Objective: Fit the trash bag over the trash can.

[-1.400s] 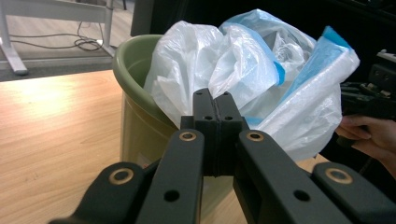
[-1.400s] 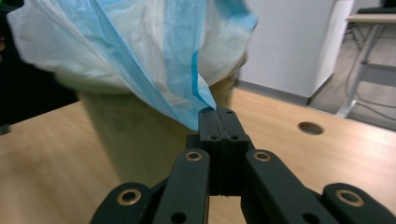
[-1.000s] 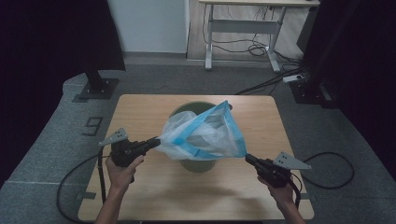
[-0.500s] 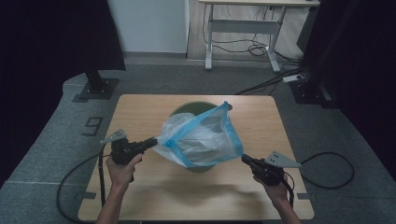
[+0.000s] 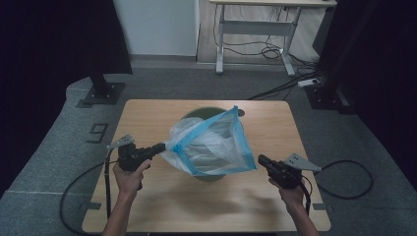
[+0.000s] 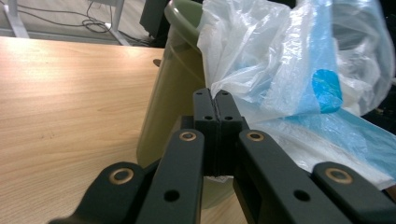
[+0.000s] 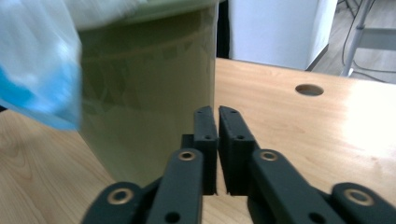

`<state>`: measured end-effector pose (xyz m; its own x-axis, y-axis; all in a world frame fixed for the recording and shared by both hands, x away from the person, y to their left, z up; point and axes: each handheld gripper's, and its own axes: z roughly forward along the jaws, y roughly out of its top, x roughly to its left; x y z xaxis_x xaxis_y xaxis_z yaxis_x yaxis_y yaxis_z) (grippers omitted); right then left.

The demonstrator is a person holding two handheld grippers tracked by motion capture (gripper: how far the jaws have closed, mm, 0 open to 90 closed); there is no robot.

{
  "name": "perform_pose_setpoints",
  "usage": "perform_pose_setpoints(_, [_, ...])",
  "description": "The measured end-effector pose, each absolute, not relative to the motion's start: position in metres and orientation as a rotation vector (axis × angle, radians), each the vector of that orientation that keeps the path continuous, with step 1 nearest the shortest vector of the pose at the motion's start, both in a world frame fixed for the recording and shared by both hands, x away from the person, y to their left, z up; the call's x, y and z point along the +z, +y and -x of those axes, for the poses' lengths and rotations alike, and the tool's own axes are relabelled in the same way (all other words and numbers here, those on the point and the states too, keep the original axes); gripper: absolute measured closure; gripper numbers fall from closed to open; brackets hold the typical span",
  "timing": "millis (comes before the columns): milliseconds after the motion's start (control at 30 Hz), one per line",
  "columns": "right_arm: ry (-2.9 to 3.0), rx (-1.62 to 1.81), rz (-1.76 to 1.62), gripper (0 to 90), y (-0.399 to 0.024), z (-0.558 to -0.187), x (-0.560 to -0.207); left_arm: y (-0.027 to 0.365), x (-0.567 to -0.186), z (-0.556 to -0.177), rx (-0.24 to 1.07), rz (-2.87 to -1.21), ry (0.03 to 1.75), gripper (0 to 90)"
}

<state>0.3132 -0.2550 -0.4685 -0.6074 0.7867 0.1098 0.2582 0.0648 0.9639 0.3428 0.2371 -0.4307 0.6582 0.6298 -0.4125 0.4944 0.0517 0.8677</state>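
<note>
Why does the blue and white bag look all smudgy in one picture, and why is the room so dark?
In the right gripper view the plastic bag sits close to the lens, so it blurs; the green bin looks soft too. In the high view the surroundings are dim, and the table is lit.

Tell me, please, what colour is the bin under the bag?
Olive green bin, clearest in the right gripper view.

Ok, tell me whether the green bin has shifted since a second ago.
No. The green bin keeps the same gap to the table's far edge, under the bag.
</note>
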Motion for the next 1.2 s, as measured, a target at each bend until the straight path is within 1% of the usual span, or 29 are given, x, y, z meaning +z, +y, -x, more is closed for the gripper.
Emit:
perform_pose_setpoints(133, [1.859,1.558,-0.995,75.6,-0.260,-0.306,-0.450,0.236,-0.427,-0.340,0.139,-1.592,0.934,89.7])
perform_pose_setpoints(267, [1.807,1.581,-0.948,64.6,-0.261,-0.299,-0.425,0.234,-0.423,-0.338,0.146,-1.597,0.922,89.7])
perform_pose_setpoints(400, [1.796,1.610,-0.888,59.4,-0.252,-0.293,-0.402,0.233,-0.422,-0.337,0.153,-1.601,0.919,89.7])
perform_pose_setpoints(600, [1.847,1.681,-0.829,55.6,-0.231,-0.289,-0.382,0.232,-0.420,-0.335,0.155,-1.600,0.912,89.7])
perform_pose_setpoints(800, [1.907,1.692,-0.827,53.3,-0.219,-0.292,-0.381,0.231,-0.419,-0.332,0.157,-1.600,0.903,89.7])
perform_pose_setpoints(1200, [1.867,1.717,-0.858,52.9,-0.232,-0.279,-0.374,0.228,-0.417,-0.330,0.157,-1.598,0.891,89.7])
